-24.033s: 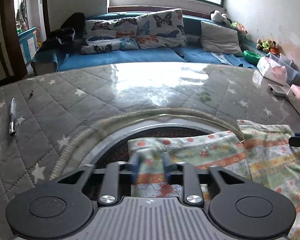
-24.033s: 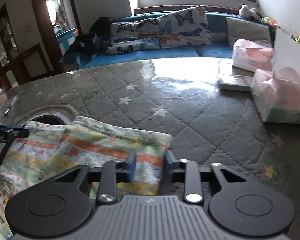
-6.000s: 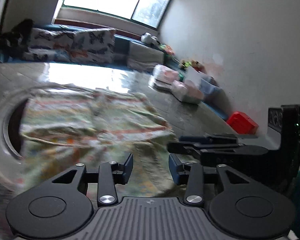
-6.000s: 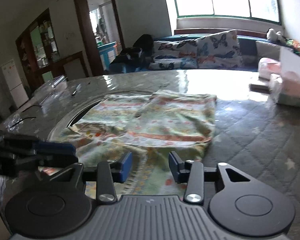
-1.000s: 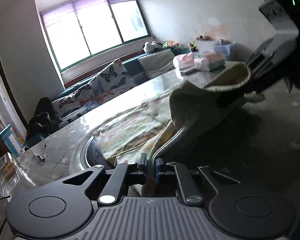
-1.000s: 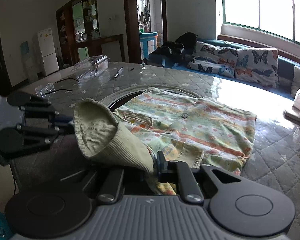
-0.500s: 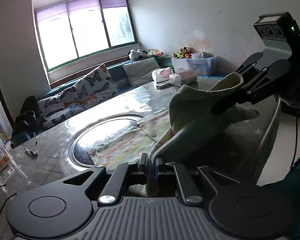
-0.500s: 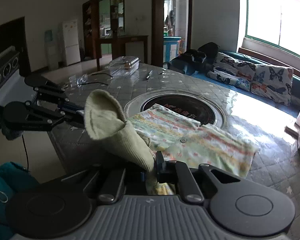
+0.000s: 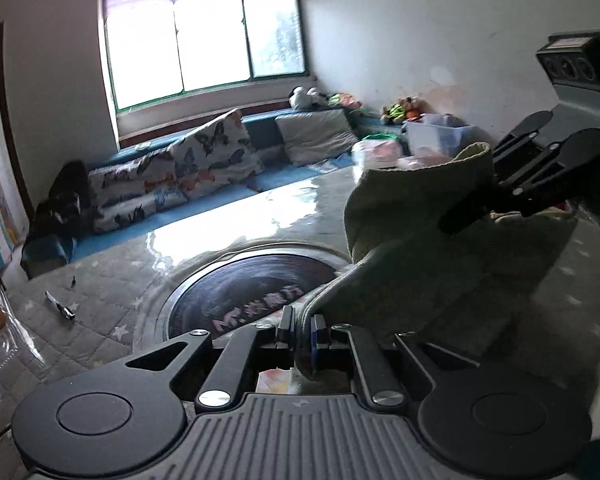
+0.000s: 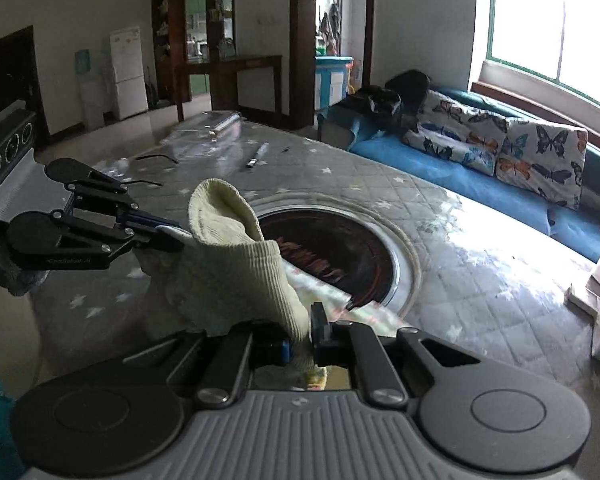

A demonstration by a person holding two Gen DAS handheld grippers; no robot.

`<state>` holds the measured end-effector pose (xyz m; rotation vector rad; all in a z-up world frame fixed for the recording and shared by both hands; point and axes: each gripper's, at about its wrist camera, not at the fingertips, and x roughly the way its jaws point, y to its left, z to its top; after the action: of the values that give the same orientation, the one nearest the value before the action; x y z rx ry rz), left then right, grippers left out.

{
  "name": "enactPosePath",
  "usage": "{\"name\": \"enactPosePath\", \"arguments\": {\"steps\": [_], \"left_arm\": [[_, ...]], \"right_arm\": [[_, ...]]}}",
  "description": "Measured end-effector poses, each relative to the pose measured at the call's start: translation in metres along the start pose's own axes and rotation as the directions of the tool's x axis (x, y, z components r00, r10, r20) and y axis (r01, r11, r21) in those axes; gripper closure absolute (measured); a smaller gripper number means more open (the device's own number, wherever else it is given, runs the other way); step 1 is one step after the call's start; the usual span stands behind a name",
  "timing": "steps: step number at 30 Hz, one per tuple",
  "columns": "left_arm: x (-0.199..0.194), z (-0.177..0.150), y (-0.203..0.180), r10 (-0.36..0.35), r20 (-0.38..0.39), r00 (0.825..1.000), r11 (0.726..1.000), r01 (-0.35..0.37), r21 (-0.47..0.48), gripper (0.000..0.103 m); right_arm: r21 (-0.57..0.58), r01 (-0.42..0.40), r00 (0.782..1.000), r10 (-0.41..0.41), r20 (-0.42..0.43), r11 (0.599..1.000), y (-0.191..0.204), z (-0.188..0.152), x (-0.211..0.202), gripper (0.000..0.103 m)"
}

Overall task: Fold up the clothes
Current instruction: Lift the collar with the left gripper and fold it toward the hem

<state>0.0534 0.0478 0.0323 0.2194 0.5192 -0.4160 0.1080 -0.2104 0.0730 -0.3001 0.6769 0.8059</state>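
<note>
- The garment (image 10: pixel 236 268), pale ribbed cloth with a printed lining showing at its lower edge, hangs in the air above the near side of the quilted table (image 10: pixel 480 280), strung between the two tools rather than lying flat.
- The left gripper (image 9: pixel 300 330) has its jaws pinched almost together on an edge of the cloth; in the right wrist view it (image 10: pixel 156 236) sits at the left, clamping the far end of the same edge.
- The right gripper (image 10: pixel 300 336) is likewise closed narrow on the fabric, and from the left wrist view it (image 9: pixel 466 214) bites the cloth at the right.
- Holding two points apart and lifted lets the cloth drape under its own weight, which would straighten an edge before it is laid down or doubled over.
- The round dark inset (image 10: pixel 332 256) in the table lies bare just beyond the hanging cloth, so the surface there is free to receive it.
- Which part of the garment each tool grips, cuff, hem or collar, may be a ribbed band, but the folds hide it.
- A pen (image 10: pixel 256 158) lies far left on the table, well clear.
</note>
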Motion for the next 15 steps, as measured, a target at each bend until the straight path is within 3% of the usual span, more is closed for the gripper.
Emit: {"name": "enactPosePath", "arguments": {"steps": [4, 8, 10, 15], "left_arm": [[0.048, 0.002, 0.018, 0.001, -0.098, 0.995, 0.998, -0.008, -0.065, 0.094], [0.081, -0.007, 0.033, -0.001, -0.175, 0.985, 0.991, -0.022, -0.13, 0.089], [0.085, -0.013, 0.039, 0.002, -0.187, 0.982, 0.986, -0.032, -0.161, 0.081], [0.077, -0.015, 0.045, 0.053, -0.171, 0.984, 0.978, -0.086, -0.191, 0.055]], "right_arm": [[0.05, 0.036, 0.999, -0.034, -0.034, 0.998, -0.026, 0.015, 0.036, 0.09], [0.136, 0.108, 0.994, -0.104, -0.039, 0.985, -0.05, 0.006, 0.058, 0.079], [0.151, 0.151, 0.989, -0.148, -0.028, 0.977, -0.054, -0.004, 0.054, 0.07], [0.183, 0.249, 0.966, -0.258, 0.028, 0.951, -0.057, -0.025, 0.033, 0.067]]}}
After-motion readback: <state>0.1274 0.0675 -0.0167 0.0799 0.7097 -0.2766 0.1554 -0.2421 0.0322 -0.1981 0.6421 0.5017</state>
